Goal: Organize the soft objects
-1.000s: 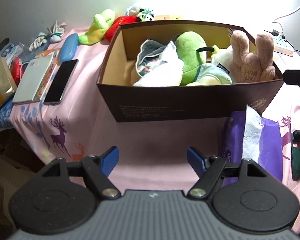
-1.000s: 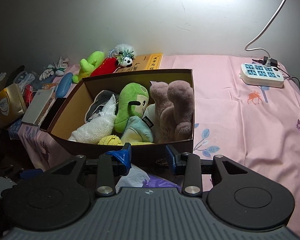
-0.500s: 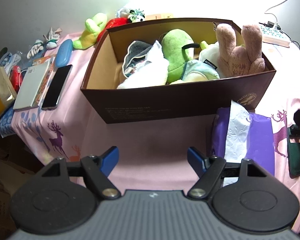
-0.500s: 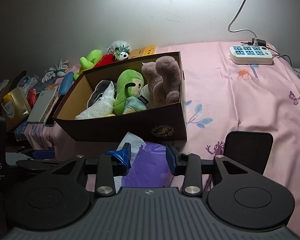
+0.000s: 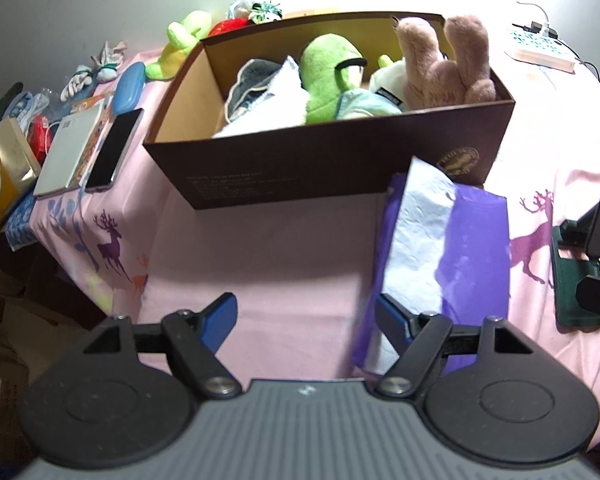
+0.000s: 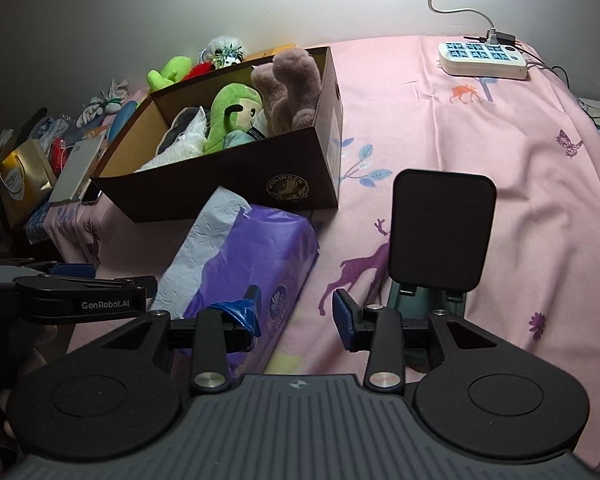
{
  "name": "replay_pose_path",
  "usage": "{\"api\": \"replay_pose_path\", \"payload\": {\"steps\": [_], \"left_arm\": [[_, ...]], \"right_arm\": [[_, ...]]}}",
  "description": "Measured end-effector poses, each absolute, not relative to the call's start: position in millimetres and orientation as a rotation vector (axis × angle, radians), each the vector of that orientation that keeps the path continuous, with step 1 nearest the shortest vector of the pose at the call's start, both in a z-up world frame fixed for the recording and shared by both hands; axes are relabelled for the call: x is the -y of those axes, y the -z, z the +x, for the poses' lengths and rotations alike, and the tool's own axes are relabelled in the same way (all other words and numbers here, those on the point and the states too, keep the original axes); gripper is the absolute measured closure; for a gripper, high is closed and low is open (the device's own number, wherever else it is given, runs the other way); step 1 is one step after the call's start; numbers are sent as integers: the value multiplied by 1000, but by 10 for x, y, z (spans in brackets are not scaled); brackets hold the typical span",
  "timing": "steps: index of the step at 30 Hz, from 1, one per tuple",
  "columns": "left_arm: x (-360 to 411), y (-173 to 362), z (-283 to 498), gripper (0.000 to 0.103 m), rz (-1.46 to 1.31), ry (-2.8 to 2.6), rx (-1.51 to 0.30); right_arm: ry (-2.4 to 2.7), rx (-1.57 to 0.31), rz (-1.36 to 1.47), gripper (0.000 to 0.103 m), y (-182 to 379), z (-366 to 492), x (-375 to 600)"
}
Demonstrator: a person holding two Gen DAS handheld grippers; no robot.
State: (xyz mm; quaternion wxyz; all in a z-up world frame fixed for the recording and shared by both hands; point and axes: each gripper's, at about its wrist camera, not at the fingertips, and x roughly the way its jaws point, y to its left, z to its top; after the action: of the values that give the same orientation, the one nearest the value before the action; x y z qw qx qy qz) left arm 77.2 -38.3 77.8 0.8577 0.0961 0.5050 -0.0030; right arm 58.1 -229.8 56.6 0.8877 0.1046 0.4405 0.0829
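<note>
Your left gripper (image 5: pixel 306 316) hangs spread wide over bare pink bedspread (image 5: pixel 268 256) near its front edge, holding nothing; its right finger sits just beside the purple tissue pack (image 5: pixel 472 248). Your right gripper (image 6: pixel 296 318) is partly spread and empty, its left finger over that pack's near end. Beyond, the brown box (image 5: pixel 340 168) holds the plush toys (image 5: pixel 328 76).

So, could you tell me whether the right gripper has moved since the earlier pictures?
Yes. The right gripper has pulled back from the brown cardboard box, which now sits farther off, and toward the black phone stand.
</note>
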Motion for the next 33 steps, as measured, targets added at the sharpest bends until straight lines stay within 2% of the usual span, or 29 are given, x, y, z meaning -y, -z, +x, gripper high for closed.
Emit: {"api": "replay_pose_path", "payload": {"steps": [17,33], "left_arm": [[1115,-624,344,26,233,147,-1145],[1254,-780,189,26,212,103,-1105]], "right_arm": [[-70,-991,199,80,-407,153,2869],[-19,-958,192,80,-507,-16,3052]]}}
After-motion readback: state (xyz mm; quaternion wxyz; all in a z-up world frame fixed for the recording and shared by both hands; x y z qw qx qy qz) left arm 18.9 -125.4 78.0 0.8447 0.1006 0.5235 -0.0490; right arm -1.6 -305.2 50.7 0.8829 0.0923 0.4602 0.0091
